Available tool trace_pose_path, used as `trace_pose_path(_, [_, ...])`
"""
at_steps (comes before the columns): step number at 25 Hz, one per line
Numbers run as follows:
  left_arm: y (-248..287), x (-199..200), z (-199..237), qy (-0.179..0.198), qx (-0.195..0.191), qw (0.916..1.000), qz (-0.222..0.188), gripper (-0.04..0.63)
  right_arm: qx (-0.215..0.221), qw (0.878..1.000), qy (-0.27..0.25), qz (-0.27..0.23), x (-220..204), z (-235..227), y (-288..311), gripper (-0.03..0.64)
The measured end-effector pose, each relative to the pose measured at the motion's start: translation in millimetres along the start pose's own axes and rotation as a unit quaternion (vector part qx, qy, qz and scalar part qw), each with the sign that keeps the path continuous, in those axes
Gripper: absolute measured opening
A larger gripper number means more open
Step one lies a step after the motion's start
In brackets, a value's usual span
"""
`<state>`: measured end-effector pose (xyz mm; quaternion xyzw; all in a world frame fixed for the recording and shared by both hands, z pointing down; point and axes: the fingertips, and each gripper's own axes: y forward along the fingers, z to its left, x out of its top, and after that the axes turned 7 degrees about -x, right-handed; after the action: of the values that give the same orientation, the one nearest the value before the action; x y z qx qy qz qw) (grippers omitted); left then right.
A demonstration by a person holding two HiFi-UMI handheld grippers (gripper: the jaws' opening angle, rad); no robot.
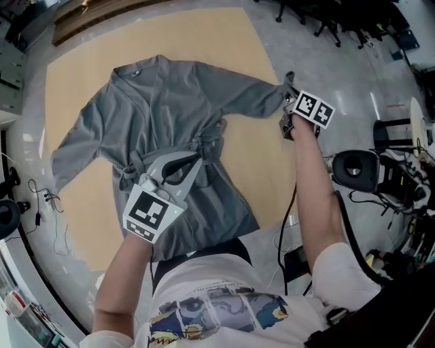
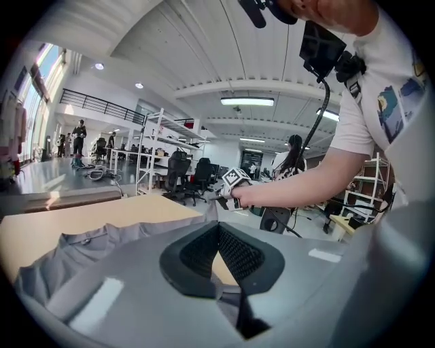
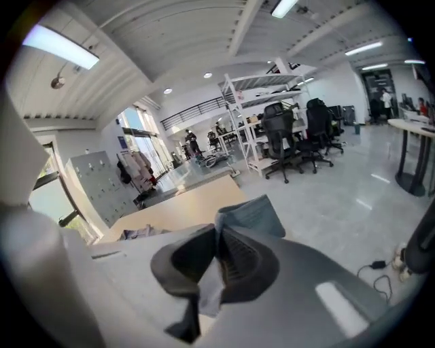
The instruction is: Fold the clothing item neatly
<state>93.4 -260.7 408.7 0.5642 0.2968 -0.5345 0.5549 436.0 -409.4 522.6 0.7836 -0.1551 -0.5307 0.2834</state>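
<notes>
A grey robe-like garment [image 1: 170, 95] lies spread on the tan table [image 1: 75, 68], collar at the far side. My left gripper [image 1: 199, 158] sits over its waist by the tied belt [image 1: 207, 141]. It is shut, with a fold of grey cloth caught between the pads [image 2: 228, 302]. My right gripper [image 1: 289, 95] is off the table's right edge, shut on the cuff of the right sleeve [image 1: 251, 98], which is stretched out and lifted. In the right gripper view the cuff [image 3: 250, 216] sticks out past the closed jaws. The left sleeve [image 1: 68, 153] lies flat.
Office chairs [image 1: 326, 20] stand on the grey floor beyond the table's far right corner. A black round stool [image 1: 357, 170] and cables are close on the right. More cables [image 1: 41, 197] lie on the floor at the left. White shelving [image 2: 160, 149] stands farther back.
</notes>
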Motion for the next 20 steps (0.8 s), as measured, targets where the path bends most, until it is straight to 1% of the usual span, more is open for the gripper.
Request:
trace_pose_path(4, [-30, -3, 9, -0.016, 0.016, 0.9997, -0.007, 0.005, 0.029, 0.998, -0.049, 0.005, 7, 65, 10, 0.017])
trace_pose_path(9, [-82, -17, 13, -0.022, 0.055, 0.9980, -0.020, 0.005, 0.074, 0.992, -0.105, 0.013, -9, 154, 21, 0.017])
trace_pose_path(14, [-125, -34, 6, -0.038, 0.071, 0.9963, -0.030, 0.005, 0.101, 0.983, -0.148, 0.027, -43, 229, 23, 0.015])
trace_pose_path(16, [-145, -43, 7, -0.045, 0.085, 0.9949, -0.032, 0.006, 0.116, 0.978, -0.166, 0.037, -60, 265, 30, 0.017])
trace_pose_path(20, [-176, -60, 10, -0.057, 0.107, 0.9920, -0.036, 0.005, 0.139, 0.968, -0.203, 0.051, -97, 323, 37, 0.015])
